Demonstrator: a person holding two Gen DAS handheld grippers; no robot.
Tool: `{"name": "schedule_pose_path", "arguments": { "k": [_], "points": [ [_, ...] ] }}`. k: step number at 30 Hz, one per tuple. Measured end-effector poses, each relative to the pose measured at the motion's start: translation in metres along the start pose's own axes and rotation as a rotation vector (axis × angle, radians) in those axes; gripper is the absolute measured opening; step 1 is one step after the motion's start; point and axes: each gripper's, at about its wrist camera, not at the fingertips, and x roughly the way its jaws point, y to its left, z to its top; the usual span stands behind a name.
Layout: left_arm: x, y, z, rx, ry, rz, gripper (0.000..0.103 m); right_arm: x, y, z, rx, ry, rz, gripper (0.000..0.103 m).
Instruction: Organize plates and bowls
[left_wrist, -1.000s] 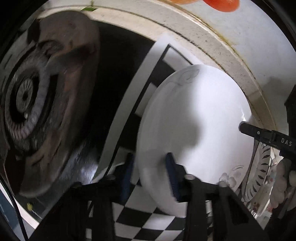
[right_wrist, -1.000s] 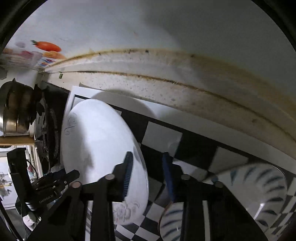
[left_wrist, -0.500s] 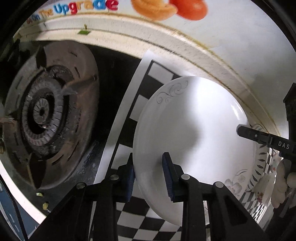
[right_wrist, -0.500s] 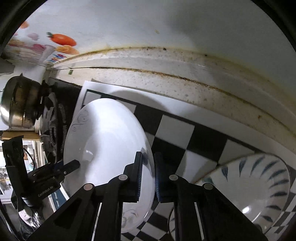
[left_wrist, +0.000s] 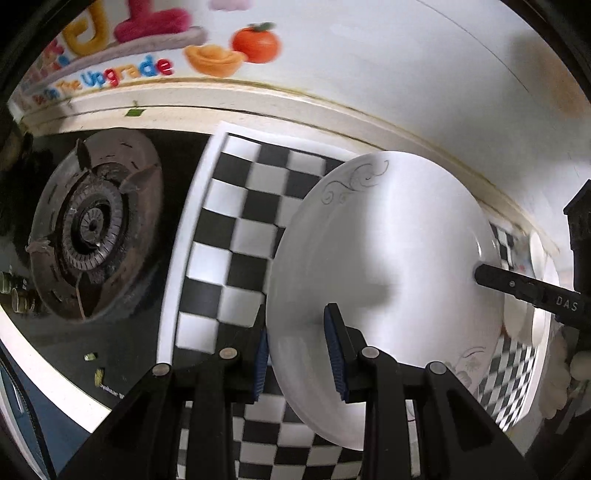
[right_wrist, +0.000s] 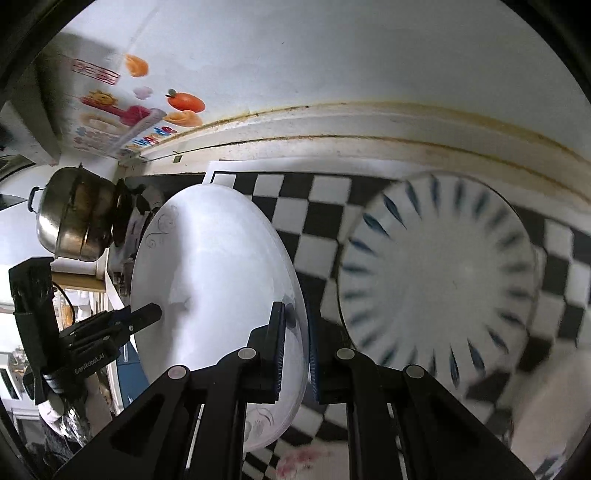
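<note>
plate (left_wrist: 388, 258) pinched at opposite rims by left hand-held gripper (left_wrist: 299, 354) and right hand-held gripper (right_wrist: 295, 350), two-point hold likely to stop tilt above checkered mat (left_wrist: 229, 236).

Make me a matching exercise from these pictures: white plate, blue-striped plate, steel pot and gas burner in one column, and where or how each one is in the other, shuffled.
Things:
1. white plate
2. blue-striped plate
3. steel pot
4. gas burner

States:
A. lying on the checkered mat
B. gripped at opposite rim edges by left gripper and right gripper
C. bare, set in the black stovetop
D. standing at the far end of the stove

Pairs: 1-B, 2-A, 3-D, 4-C
</note>
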Motion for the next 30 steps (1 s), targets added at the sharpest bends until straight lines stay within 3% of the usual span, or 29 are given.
{"name": "schedule_pose_path", "arguments": {
  "k": [8, 14, 19, 30],
  "points": [
    [0.014, -0.050, -0.053, 0.082, 0.080, -0.060, 0.026, -0.050, -0.046, -0.109, 0.110, -0.053, -0.012, 0.013],
    [0.038, -0.087, -0.087, 0.167, 0.146, -0.072, 0.026, -0.050, -0.094, -0.188, 0.231, -0.027, -0.018, 0.013],
    [0.061, -0.111, -0.108, 0.220, 0.198, -0.066, 0.026, -0.047, -0.125, -0.236, 0.306, -0.013, -0.020, 0.013],
    [0.086, -0.135, -0.128, 0.277, 0.254, -0.019, 0.026, -0.040, -0.157, -0.273, 0.357, 0.010, -0.047, 0.013]
  ]
}}
